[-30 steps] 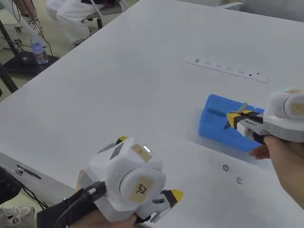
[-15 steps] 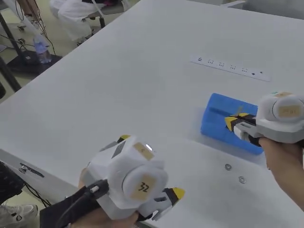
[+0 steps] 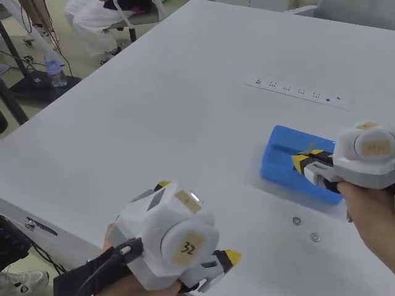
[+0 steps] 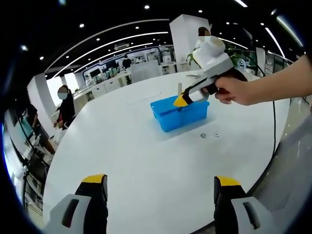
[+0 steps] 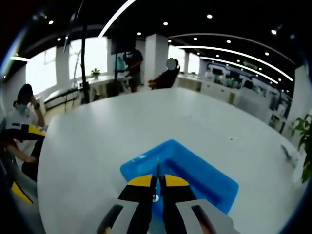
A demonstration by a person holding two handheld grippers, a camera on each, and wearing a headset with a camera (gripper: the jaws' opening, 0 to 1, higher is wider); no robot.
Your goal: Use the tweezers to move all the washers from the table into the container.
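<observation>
Right gripper [image 3: 302, 161]: its jaws are clenched on the tweezers [image 5: 157, 168], a thin pale pair projecting forward from between the yellow tips. It is held over the right end of the container [image 3: 287, 161]. In the right gripper view the tweezer tips sit above the container's blue interior. Whether the tips carry a washer cannot be told.

Left gripper [image 3: 196, 221]: released, jaws spread wide and holding nothing. It is held low over the table [image 3: 185, 111], well apart from the container on its near-left side.

Container: a blue rectangular tray resting flat on the white table.

Washers: two lie flat on the tabletop just off the container's near wall, one washer [image 3: 297, 221] closer to it and a second washer [image 3: 315, 237] just beyond the first. The two are close together but not touching.

Obstructions: in the head view the right gripper and the hand [image 3: 370, 206] holding it cover the container's right end. That hand sits just beside the two washers.

Surroundings: a white power strip [image 3: 297, 92] lies on the table beyond the container's far side. A water bottle [image 3: 54, 66] stands on the floor, far to the container's left, off the table.
</observation>
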